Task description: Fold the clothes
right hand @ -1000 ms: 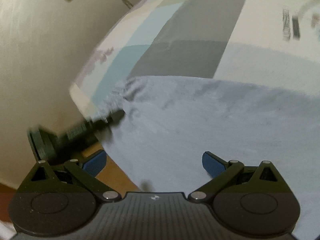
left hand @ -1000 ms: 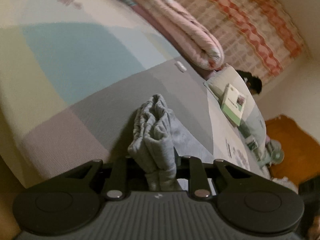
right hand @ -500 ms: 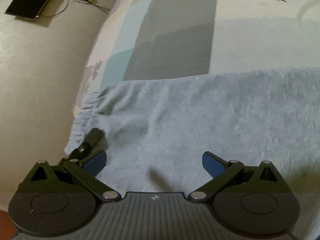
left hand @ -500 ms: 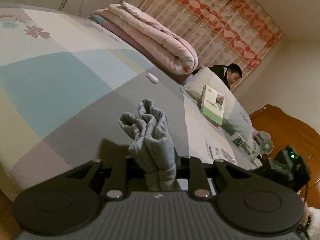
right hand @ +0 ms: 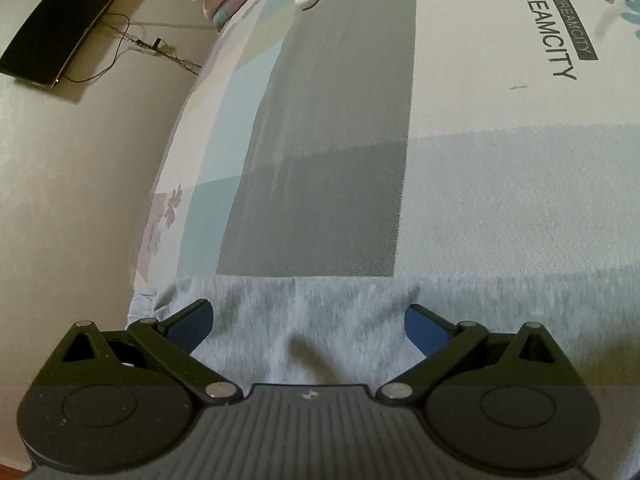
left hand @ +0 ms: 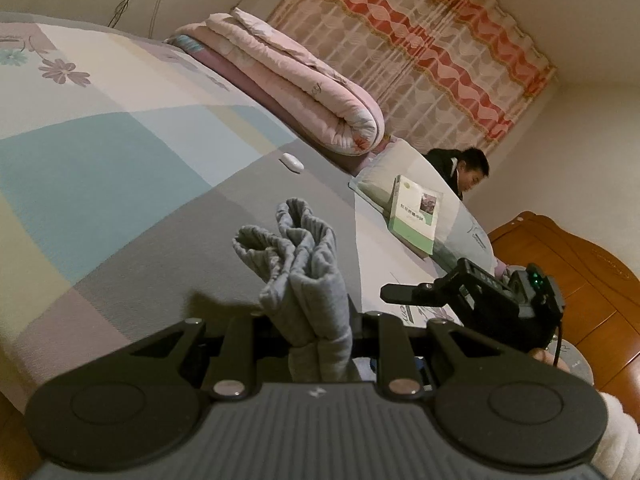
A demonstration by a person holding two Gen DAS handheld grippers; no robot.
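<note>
A grey garment is the piece in play. In the left wrist view its gathered elastic end stands bunched up between the fingers of my left gripper, which is shut on it, lifted off the bed. The fingertips are hidden by the cloth. In the right wrist view the rest of the grey garment lies flat on the patchwork sheet, its straight edge just ahead of the blue pads. My right gripper hovers over it, open, with nothing pinched. The right tool's black body shows to the right of the left one.
A rolled pink quilt lies at the bed's far side, a small white object before it. A green book rests on a pillow; a person sits behind. A wooden headboard stands right. The bed's edge and a black screen lie left.
The left gripper has risen and rolled with the bunched cloth held. The right gripper has slid across the garment toward its straight edge and has come into the left view.
</note>
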